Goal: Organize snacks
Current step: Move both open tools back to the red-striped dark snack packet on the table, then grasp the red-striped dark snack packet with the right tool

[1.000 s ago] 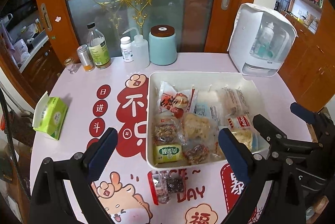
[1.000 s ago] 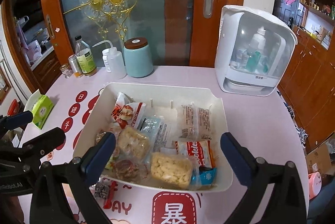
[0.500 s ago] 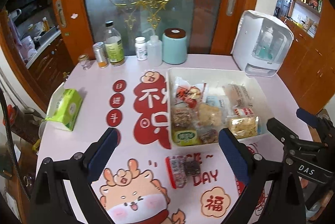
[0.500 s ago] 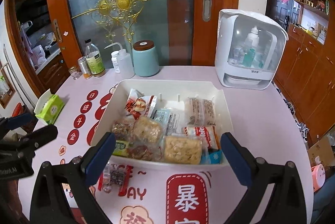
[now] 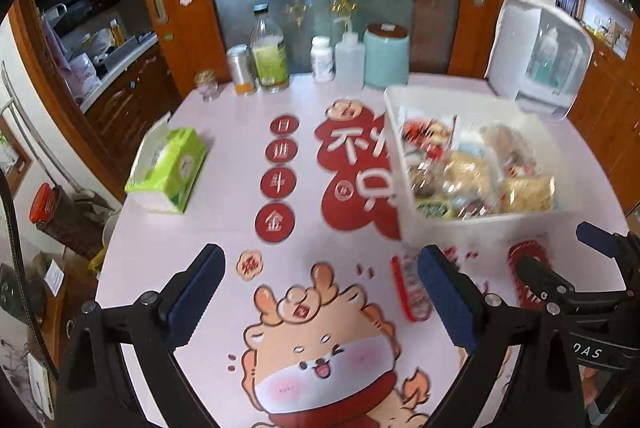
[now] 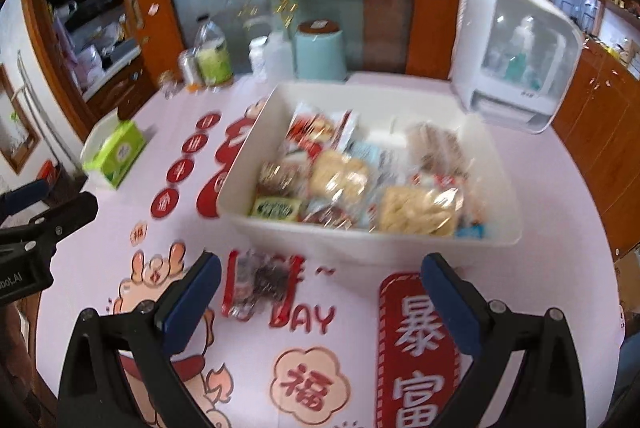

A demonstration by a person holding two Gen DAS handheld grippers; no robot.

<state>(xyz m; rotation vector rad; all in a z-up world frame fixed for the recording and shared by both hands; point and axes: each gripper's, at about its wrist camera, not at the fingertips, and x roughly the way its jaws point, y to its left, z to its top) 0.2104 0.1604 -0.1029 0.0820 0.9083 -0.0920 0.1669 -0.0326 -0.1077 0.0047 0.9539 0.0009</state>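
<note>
A white bin [image 6: 372,244] [image 5: 476,228] on the pink table holds several wrapped snacks, among them pale rice crackers [image 6: 416,208] and a green packet [image 6: 276,207]. One clear, red-edged snack packet [image 6: 258,284] [image 5: 410,286] lies on the table just in front of the bin. My right gripper [image 6: 320,292] hangs open above the table edge, the packet near its left finger. My left gripper [image 5: 320,288] is open over the cartoon print, left of the bin, with the packet beside its right finger. Both views are motion-blurred.
A green tissue box [image 5: 168,168] sits at the table's left edge. Bottles [image 5: 270,56], a can [image 5: 240,70] and a teal canister [image 5: 386,54] line the far edge. A white dispenser [image 6: 516,52] stands at the back right.
Both grippers have pulled back from the bin toward the near table edge, the left one also shifting left. The loose packet now shows fully in front of the bin. The jaws stay open.
</note>
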